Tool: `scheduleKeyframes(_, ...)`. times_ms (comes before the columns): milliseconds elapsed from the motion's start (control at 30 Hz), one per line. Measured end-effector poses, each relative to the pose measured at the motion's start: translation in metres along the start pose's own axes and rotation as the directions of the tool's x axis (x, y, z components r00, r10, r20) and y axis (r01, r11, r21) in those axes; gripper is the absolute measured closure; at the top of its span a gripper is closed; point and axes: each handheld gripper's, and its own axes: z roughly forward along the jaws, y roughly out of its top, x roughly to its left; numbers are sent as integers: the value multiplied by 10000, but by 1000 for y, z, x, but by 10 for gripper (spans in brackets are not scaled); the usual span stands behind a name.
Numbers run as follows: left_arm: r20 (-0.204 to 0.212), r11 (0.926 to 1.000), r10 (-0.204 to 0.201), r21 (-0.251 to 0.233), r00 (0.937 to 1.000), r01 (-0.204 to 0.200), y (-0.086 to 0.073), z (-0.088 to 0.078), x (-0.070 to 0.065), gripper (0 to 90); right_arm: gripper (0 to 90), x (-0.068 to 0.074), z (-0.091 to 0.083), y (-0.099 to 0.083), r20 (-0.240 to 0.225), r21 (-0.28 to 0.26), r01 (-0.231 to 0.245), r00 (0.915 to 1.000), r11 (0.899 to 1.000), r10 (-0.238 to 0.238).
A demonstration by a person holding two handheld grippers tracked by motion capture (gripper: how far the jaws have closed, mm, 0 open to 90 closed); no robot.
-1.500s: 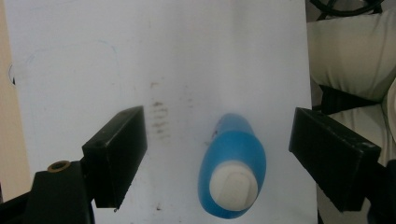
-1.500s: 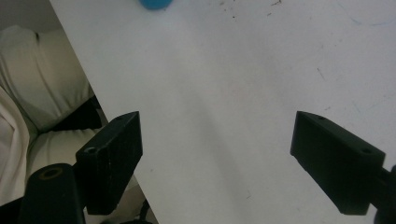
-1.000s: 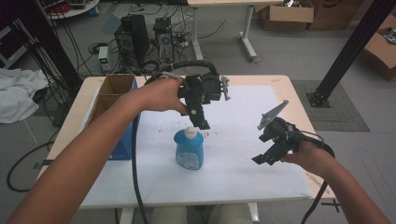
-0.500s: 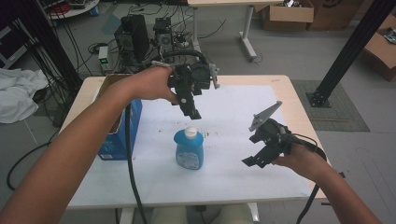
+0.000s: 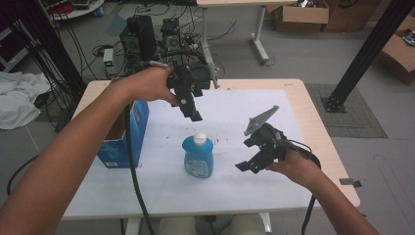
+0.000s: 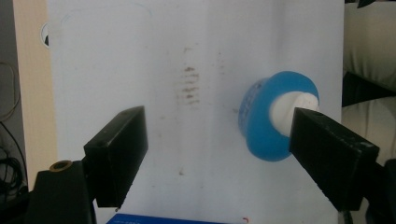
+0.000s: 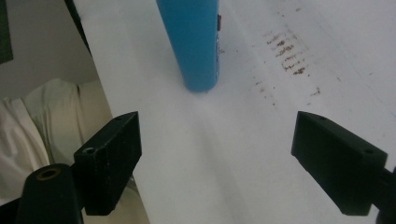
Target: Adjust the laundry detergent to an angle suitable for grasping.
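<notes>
A: Where does the blue bottle [image 5: 198, 156] stand?

B: Upright on the white sheet [image 5: 230, 181] that covers the table [image 5: 313, 122], near the front middle; its white cap [image 5: 199, 139] is on top; a blue carton [image 5: 120, 142] stands to its left, near the sheet's left edge, apart from the bottle.

A: And the left gripper [image 5: 191, 110]?

B: Held up in the air above and a little behind the bottle, pointing down at the sheet; its jaws stand wide apart with nothing between them; in the left gripper view the left gripper [image 6: 217, 154] looks straight down, and the bottle [image 6: 275, 121] shows from above, partly behind the right-hand jaw, not gripped.

A: The right gripper [image 5: 252, 159]?

B: Low, just to the right of the bottle, aimed leftward toward it; the grey plate [image 5: 261, 119] on its top tilts upward; the jaws are spread wide and hold nothing; in the right gripper view the right gripper [image 7: 215, 163] faces the bottle's lower body [image 7: 196, 42], which stands ahead of the jaws and clear of both.

A: Anything on the sheet itself?

B: Some brown smudges [image 7: 287, 56] just beside the bottle's base; the left gripper view shows brown marks [image 6: 189, 86] in the middle of the sheet too.
</notes>
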Motion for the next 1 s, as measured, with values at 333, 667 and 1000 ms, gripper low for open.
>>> scheduleKeyframes(333, -79, 9999, -136, -3, 9999, 136, -5, 0, 3, 205, 161, 1, 20, 10, -93, -183, -94, 9999, 9998, 92)
scheduleKeyframes(667, -78, 9998, -108, 148, 9999, 110, -4, 1, 4, 204, 159, 3, 39, 20, -285, -413, -67, 9996, 9991, 55)
scheduleKeyframes(1000, -79, 9997, -153, 199, 9999, 155, -5, 2, 5, 204, 159, 5, 59, 27, -367, -754, -85, 9993, 9971, 57)
